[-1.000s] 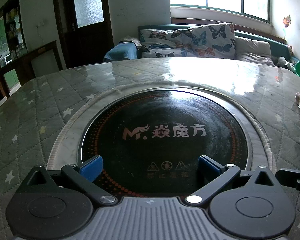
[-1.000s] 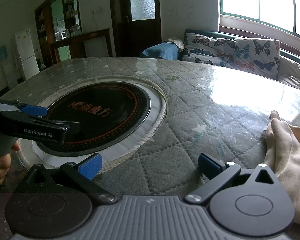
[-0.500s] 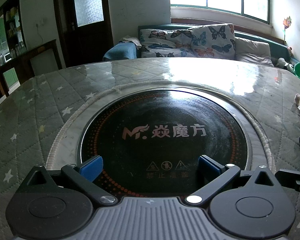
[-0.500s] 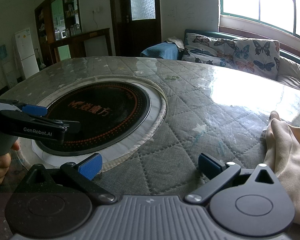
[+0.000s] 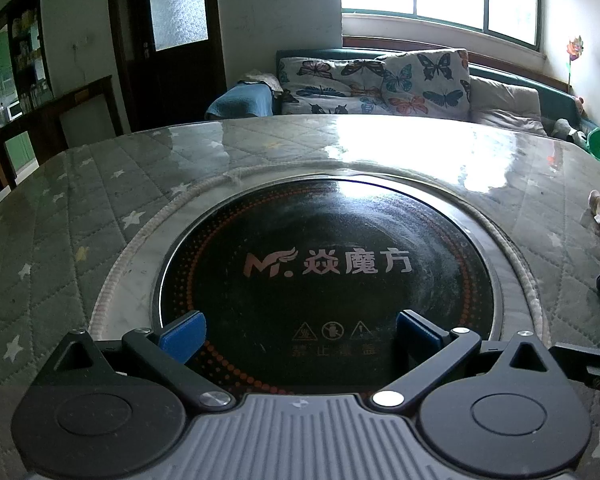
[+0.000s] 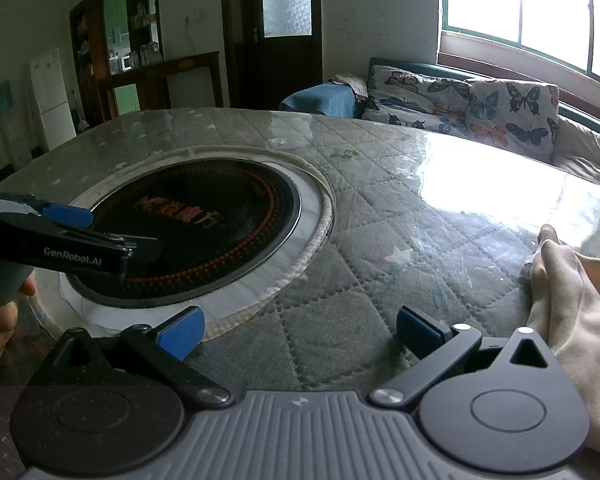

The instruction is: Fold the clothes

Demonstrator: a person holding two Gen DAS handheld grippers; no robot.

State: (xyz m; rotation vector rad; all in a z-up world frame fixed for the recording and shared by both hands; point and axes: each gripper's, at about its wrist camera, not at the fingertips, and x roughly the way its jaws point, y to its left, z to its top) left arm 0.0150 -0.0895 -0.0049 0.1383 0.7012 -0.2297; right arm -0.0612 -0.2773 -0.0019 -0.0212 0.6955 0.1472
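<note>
beside the table's (image 6: 340,200) right edge, beige garment (image 6: 572,292), both grippers' fingers apart

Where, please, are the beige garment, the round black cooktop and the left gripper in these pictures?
garment (image 6: 572,280): right wrist view, on its bunched folds.
cooktop (image 5: 328,264): left wrist view, on its printed centre.
left gripper (image 5: 300,330): left wrist view, midway between its blue fingertips.

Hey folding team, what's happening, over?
Left hand-held gripper open, empty. Right hand-held gripper open, empty. Beige garment untouched, beside right. Nothing blocking.
</note>
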